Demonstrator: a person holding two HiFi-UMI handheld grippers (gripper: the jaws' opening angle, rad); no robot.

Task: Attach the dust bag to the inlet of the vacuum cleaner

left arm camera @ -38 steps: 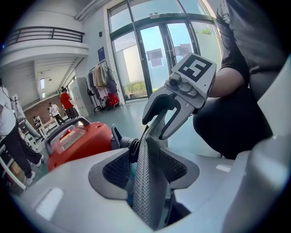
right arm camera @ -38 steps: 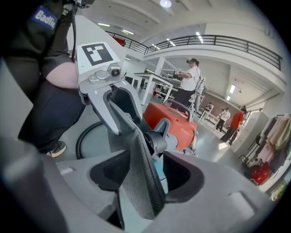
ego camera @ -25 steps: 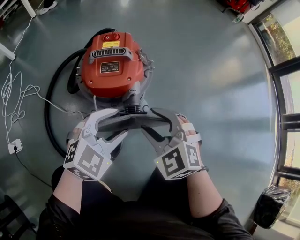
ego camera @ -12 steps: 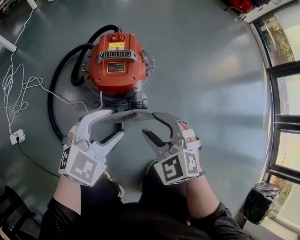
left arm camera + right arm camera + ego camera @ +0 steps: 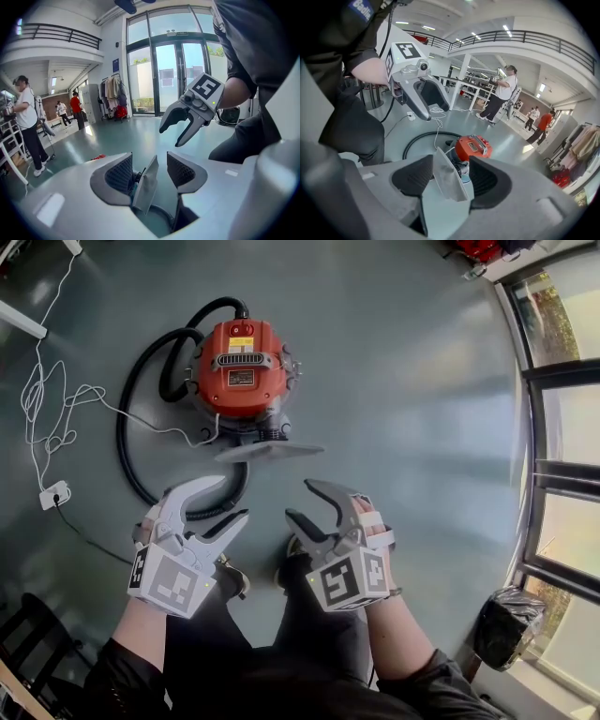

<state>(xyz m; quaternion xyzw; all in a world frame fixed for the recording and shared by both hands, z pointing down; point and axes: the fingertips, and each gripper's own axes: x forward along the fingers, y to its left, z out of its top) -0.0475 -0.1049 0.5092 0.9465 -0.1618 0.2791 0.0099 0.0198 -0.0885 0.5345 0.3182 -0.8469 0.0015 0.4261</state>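
One red vacuum cleaner (image 5: 242, 381) stood on the grey floor (image 5: 422, 381), its flat grey dust bag (image 5: 269, 451) jutting from the inlet side, apparently seated. Near it hung the left gripper (image 5: 232, 498) and right gripper (image 5: 299, 500), jaws apart and empty; only checking the fit seemed left.

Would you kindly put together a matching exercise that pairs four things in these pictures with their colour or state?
Things:
1. vacuum cleaner
2. dust bag
3. hose
4. left gripper

Colour or state:
A. black, curved on the floor
B. jaws apart, holding nothing
C. red
D. grey and flat, at the cleaner's inlet

Pairs: 1-C; 2-D; 3-A; 4-B
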